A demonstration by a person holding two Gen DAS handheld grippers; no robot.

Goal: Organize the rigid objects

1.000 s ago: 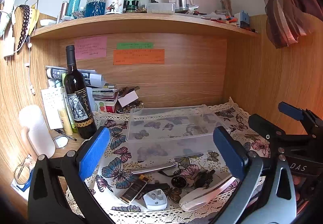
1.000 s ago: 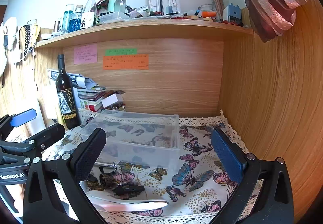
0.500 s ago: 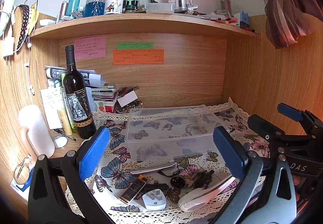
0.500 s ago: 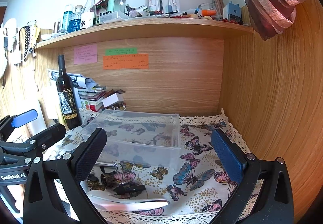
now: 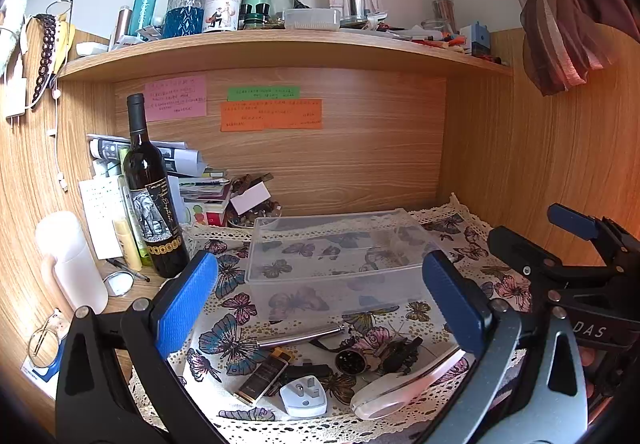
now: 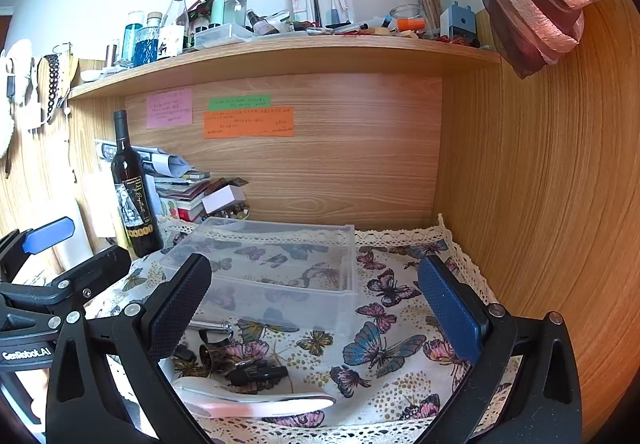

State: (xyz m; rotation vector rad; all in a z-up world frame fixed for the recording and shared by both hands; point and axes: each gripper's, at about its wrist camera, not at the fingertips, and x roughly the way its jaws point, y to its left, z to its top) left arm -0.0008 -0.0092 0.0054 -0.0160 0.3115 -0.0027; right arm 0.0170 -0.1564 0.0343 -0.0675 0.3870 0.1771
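A clear plastic box (image 5: pixel 336 244) (image 6: pixel 276 260) stands on the butterfly cloth (image 6: pixel 384 324). In front of it lie a metal rod (image 5: pixel 300 337), a black-and-gold lighter (image 5: pixel 264 374), a white plug (image 5: pixel 303 396), a round black cap (image 5: pixel 351 360), a black clip (image 6: pixel 256 374) and a white-pink shoehorn (image 5: pixel 404 384) (image 6: pixel 256 402). My left gripper (image 5: pixel 320 308) is open and empty above these items. My right gripper (image 6: pixel 316 308) is open and empty, to the right of the left one.
A wine bottle (image 5: pixel 150 195) stands at the back left beside stacked books and papers (image 5: pixel 200 187). A white bottle (image 5: pixel 72 264) and a small mirror (image 5: pixel 118 282) sit on the bare desk at the left. A crowded shelf (image 5: pixel 280 43) runs overhead. A wooden wall (image 6: pixel 540 203) closes the right.
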